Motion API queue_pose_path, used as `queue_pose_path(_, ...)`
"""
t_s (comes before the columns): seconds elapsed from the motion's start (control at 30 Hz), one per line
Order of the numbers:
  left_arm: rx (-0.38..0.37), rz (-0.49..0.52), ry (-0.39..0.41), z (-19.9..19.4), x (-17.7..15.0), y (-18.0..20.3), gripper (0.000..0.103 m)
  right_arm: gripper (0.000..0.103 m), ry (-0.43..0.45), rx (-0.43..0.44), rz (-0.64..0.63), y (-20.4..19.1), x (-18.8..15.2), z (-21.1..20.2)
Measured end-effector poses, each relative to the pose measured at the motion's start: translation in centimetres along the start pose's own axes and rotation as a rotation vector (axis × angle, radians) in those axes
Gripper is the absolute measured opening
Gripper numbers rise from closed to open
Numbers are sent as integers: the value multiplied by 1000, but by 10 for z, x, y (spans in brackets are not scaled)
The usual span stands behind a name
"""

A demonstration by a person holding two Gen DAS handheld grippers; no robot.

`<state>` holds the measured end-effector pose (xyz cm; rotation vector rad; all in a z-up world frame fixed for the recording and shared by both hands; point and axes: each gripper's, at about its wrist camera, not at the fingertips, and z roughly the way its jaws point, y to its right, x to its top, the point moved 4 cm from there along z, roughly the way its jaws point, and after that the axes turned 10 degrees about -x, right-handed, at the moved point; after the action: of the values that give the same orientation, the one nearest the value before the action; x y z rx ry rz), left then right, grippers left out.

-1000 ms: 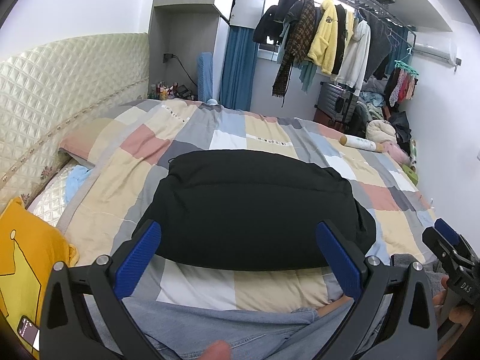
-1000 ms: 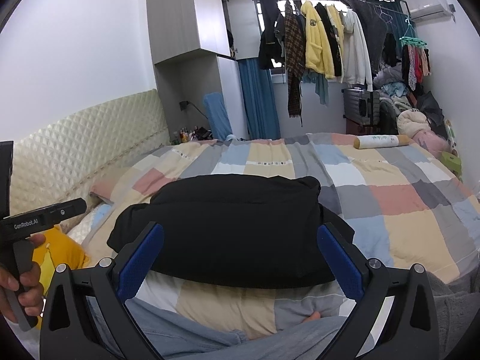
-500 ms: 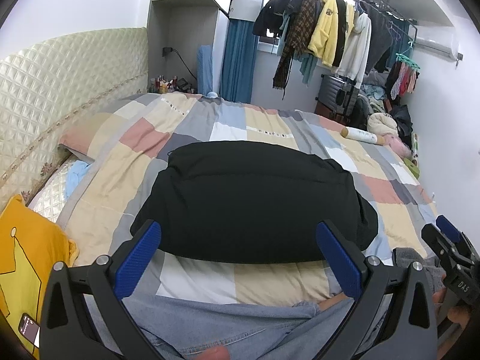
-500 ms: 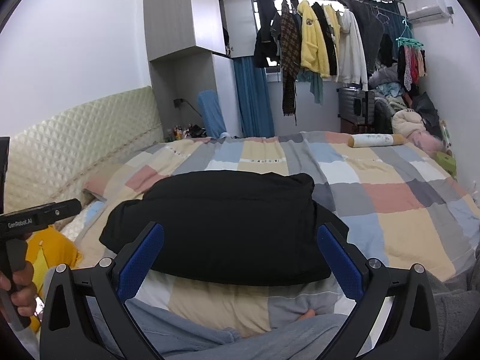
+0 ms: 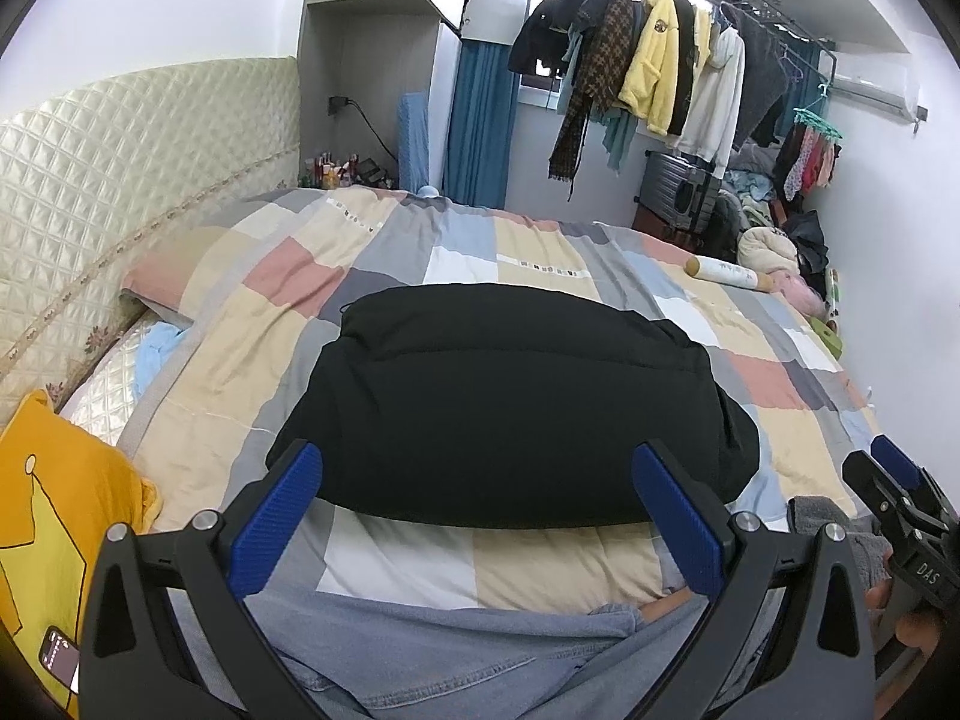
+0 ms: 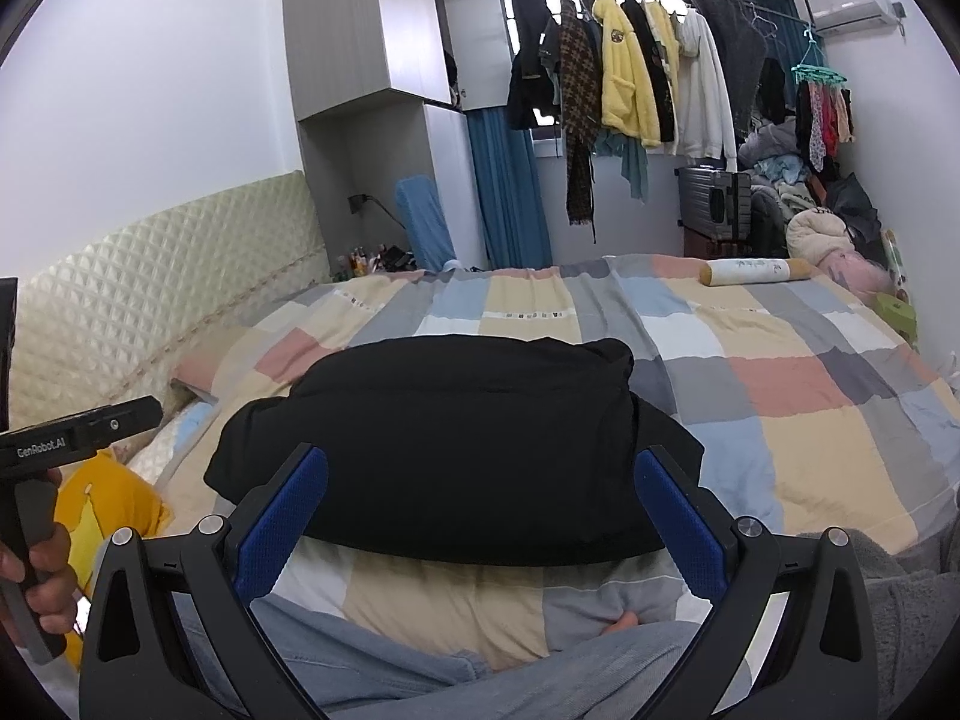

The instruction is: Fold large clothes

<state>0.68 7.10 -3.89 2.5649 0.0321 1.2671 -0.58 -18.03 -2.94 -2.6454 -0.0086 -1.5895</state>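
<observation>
1. A folded black garment (image 5: 510,420), thick and soft like a padded coat, is lying as a rounded rectangular bundle on the bed's patchwork quilt (image 5: 540,564) of beige, grey, pink and pale blue squares, roughly in the middle of the bed.
2. The left gripper (image 5: 477,516), a black frame with ribbed blue pads, is hovering at the near edge of the bundle with its jaws spread wide and nothing between them.
3. The right gripper (image 6: 480,519) is hanging the same way on its side, jaws wide apart and empty, above the near hem of the garment.
4. Neither gripper seems to be touching the cloth; the blue pads are framing the bundle's near corners in each wrist view.
5. The person's legs in light blue jeans (image 5: 420,654) are showing under both grippers at the bed's edge.
6. A hand (image 6: 45,564) is clutching the left tool's handle at the left rim of the right wrist view.
7. A yellow cushion (image 5: 42,528) is lying to the left, beside the cream quilted headboard (image 5: 138,174).
8. A cream cylindrical bolster (image 6: 759,272) is resting at the far right of the quilt.
9. A rail of hanging clothes (image 6: 636,78), a yellow fleece among them, is crossing the window at the far wall.
</observation>
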Motion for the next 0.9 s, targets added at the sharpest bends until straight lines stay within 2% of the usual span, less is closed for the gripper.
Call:
queue_pose_path(0.33, 0, 3, 2, -1, -1, 1, 103, 103, -2, 3, 1, -2, 0, 1)
queue_pose_path(0.47, 25, 14, 15, -3, -1, 4, 103, 103, -12, 8, 0, -2, 0, 1)
queue_pose_path(0.9, 14, 17, 10, -4, 1, 8, 103, 103, 2, -2, 4, -1, -1, -3)
